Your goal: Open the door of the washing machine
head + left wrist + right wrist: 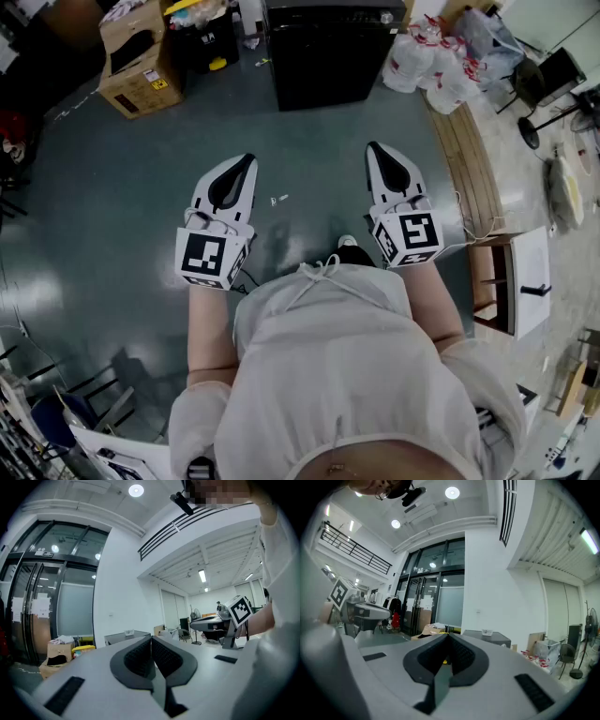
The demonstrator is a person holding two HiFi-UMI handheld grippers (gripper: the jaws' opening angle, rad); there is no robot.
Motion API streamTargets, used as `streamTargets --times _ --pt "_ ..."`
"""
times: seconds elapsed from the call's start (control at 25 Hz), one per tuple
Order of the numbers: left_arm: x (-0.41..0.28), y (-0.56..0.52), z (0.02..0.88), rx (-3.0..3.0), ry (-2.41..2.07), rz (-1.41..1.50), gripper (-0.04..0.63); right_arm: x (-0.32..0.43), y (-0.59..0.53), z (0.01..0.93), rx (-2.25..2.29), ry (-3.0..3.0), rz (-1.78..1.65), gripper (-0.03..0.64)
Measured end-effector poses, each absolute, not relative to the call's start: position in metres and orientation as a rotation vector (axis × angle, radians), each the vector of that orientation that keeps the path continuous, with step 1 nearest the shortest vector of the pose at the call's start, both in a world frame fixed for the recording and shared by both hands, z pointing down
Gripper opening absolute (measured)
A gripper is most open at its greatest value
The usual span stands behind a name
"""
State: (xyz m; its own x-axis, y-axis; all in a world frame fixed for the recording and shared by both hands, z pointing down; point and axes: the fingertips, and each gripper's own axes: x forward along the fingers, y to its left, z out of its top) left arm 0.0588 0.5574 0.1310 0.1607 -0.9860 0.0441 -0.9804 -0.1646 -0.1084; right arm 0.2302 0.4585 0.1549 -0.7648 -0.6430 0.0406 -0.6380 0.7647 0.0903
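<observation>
The washing machine (pixel 328 47) is a dark box standing on the floor ahead of me, at the top centre of the head view. It also shows as a grey box beyond the jaws, as the washing machine (pixel 125 636) in the left gripper view and the washing machine (pixel 486 635) in the right. My left gripper (pixel 249 158) and right gripper (pixel 371 146) are held side by side over the floor, well short of the machine. They point level toward it. Left gripper (pixel 151 639) and right gripper (pixel 447 637) both have their jaws shut together with nothing between them.
A cardboard box (pixel 141 56) and a yellow-topped bin (pixel 208 23) stand left of the machine. Plastic bags (pixel 433 61) lie to its right, beside a wooden bench (pixel 469 159). A white cabinet (pixel 525 281) is at my right. Glass doors (pixel 42 606) line the far wall.
</observation>
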Motion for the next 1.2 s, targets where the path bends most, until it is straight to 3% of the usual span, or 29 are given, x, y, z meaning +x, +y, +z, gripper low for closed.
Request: streamTargets --times 0.68,0.72,0.76,0.8,1.2 --pt "0.043 0.553 0.139 -2.363 2.038 -0.139 0.021 0.213 0.448 0.169 1.049 -2.9 0.062 -0.005" --pt "0.041 0.551 0.141 -2.363 2.045 -0.142 0.021 0.211 0.441 0.171 1.078 -2.891 0.087 0.074" --pt "0.038 0.548 0.143 -2.363 2.053 -0.142 0.021 0.208 0.434 0.173 1.091 -2.882 0.096 0.328" --pt "0.036 0.545 0.145 -2.363 2.06 -0.139 0.021 0.204 0.427 0.175 1.097 -2.877 0.091 0.47" --pt "-0.01 0.491 0.168 -2.315 2.153 -0.189 0.021 0.155 0.35 0.204 1.068 -2.838 0.113 0.491"
